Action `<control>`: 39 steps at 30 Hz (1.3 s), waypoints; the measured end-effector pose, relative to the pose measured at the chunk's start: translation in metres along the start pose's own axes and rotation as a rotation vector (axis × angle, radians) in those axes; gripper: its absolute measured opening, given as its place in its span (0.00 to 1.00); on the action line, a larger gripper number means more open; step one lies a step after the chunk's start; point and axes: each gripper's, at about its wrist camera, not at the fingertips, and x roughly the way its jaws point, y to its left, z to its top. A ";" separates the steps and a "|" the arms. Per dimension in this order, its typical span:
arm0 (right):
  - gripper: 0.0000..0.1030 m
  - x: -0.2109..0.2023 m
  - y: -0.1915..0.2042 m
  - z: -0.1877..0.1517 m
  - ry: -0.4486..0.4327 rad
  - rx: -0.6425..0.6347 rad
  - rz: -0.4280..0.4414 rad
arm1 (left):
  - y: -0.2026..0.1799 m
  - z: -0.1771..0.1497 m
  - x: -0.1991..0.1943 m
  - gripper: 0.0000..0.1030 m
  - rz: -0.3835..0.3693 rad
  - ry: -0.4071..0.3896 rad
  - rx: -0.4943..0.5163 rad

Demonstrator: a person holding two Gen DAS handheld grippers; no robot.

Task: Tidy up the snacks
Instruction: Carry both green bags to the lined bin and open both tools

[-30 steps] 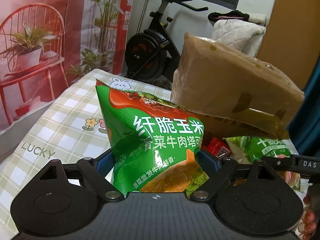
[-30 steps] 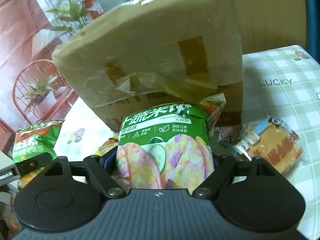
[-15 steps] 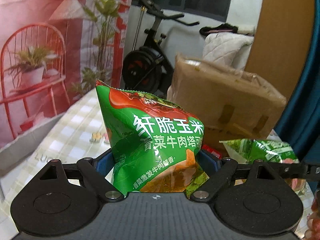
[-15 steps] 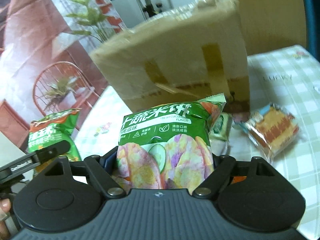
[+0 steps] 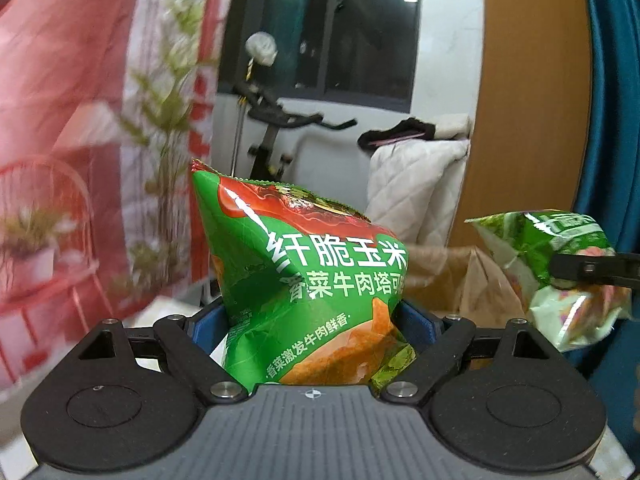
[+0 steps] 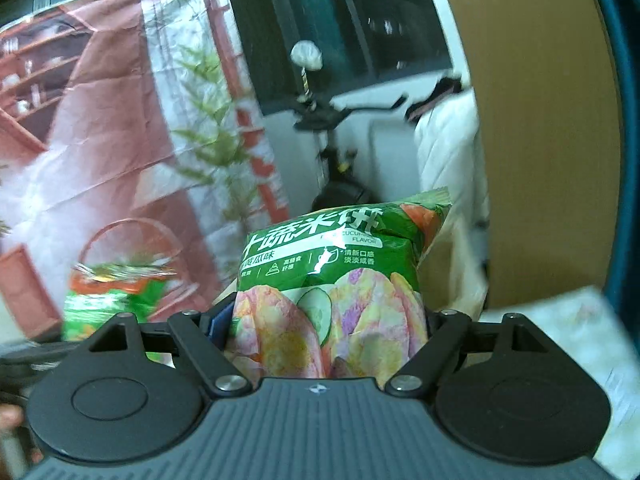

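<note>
Upright, the corn chip bag [image 5: 316, 292] sat pinched in the left tool [image 5: 316, 320]; the right tool [image 6: 328, 324] pinched the rice cracker bag [image 6: 332, 280].

Legible print appears on two snack bags only.

The green-and-red corn chip bag [image 5: 316, 288], seen in the left wrist view, carries large white characters "纤脆玉米", a second line beneath reading "香菜牛肉塔可" with its end cut off at the bag's edge, and a small slanted line lower down, "香菜激发牛肉鲜香". The green rice cracker bag [image 6: 332, 292], seen in the right wrist view, shows large white characters "蔬米饼" with the leading character partly hidden, a white label reading "CUCUMBER FLAVOR" with its first word obscured by glare, "黄瓜味" at the left, and small print "清新口感 淡淡咸香". Other small print on both bags is too fine to read.
</note>
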 end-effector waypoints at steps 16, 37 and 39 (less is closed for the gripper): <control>0.83 0.153 -0.037 0.004 0.081 -0.072 -0.172 | -0.047 0.036 0.153 0.88 -0.100 0.168 0.143; 0.94 0.015 -0.020 -0.064 0.102 -0.018 0.030 | 0.037 -0.026 0.014 0.93 -0.184 0.236 0.044; 0.94 0.007 -0.017 -0.081 0.121 -0.014 0.028 | 0.038 -0.045 0.002 0.93 -0.185 0.252 0.037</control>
